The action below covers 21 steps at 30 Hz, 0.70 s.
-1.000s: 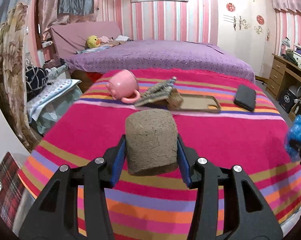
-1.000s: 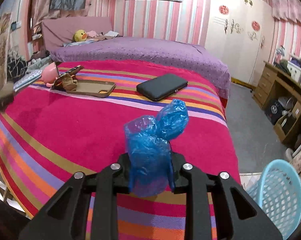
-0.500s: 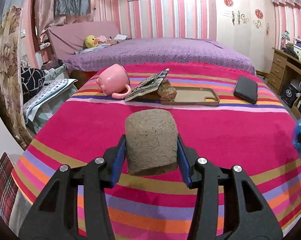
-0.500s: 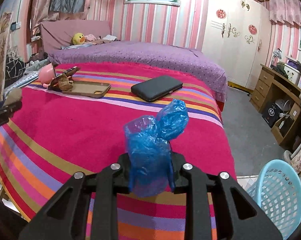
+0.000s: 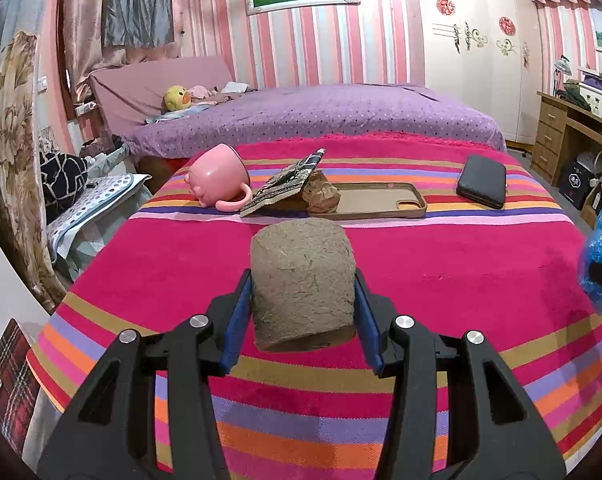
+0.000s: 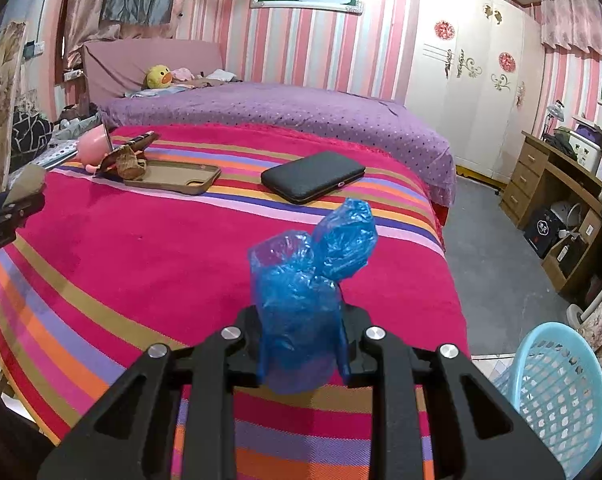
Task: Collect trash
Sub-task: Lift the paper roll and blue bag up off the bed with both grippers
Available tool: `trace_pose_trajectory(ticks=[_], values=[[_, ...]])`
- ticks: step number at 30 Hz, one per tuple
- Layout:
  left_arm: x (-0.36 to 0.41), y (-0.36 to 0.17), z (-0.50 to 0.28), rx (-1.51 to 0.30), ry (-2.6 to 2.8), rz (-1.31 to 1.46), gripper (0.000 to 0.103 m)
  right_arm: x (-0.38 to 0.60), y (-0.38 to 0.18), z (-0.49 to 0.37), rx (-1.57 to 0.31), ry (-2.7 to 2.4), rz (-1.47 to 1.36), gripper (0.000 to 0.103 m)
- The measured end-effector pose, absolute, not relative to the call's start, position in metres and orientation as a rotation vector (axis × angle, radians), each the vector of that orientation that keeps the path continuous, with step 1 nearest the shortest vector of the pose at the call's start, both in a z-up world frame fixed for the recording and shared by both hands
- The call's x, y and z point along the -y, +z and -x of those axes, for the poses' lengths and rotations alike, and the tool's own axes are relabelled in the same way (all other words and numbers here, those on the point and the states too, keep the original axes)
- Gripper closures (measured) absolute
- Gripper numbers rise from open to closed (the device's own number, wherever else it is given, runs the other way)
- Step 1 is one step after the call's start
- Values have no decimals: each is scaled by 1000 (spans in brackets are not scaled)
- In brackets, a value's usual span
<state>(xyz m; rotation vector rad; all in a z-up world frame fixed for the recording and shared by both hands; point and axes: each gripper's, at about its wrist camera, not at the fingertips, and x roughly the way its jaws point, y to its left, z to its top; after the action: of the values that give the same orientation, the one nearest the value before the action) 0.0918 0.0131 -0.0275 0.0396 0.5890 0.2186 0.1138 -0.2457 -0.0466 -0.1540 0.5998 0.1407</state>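
Note:
My left gripper [image 5: 303, 312] is shut on a grey-brown cardboard roll [image 5: 303, 280] and holds it above the striped bedspread [image 5: 441, 264]. My right gripper [image 6: 301, 344] is shut on a crumpled blue plastic bag [image 6: 305, 292], also above the bedspread. The bag shows at the right edge of the left wrist view [image 5: 600, 252]. A light blue mesh basket [image 6: 557, 392] stands on the floor at the bed's right corner. A crumpled brown paper ball [image 5: 321, 197] lies on the far part of the bed.
On the far bed lie a tipped pink mug [image 5: 217, 178], a patterned booklet [image 5: 285, 184], a brown phone case [image 5: 381, 200] and a black wallet [image 5: 483, 180]. A wooden desk [image 6: 557, 184] stands right. Grey floor [image 6: 489, 264] lies between bed and desk.
Both grippers have risen and drawn back a little from the bed with their loads. The far objects appear smaller and higher in view. Neither grip has changed.

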Motion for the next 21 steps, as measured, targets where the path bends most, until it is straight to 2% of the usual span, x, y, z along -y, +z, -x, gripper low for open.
trace_pose_trajectory(ticks=[21], values=[[15,-24,-92,-577,188,-54,57,274,-36,-99,-572,129,145,77]])
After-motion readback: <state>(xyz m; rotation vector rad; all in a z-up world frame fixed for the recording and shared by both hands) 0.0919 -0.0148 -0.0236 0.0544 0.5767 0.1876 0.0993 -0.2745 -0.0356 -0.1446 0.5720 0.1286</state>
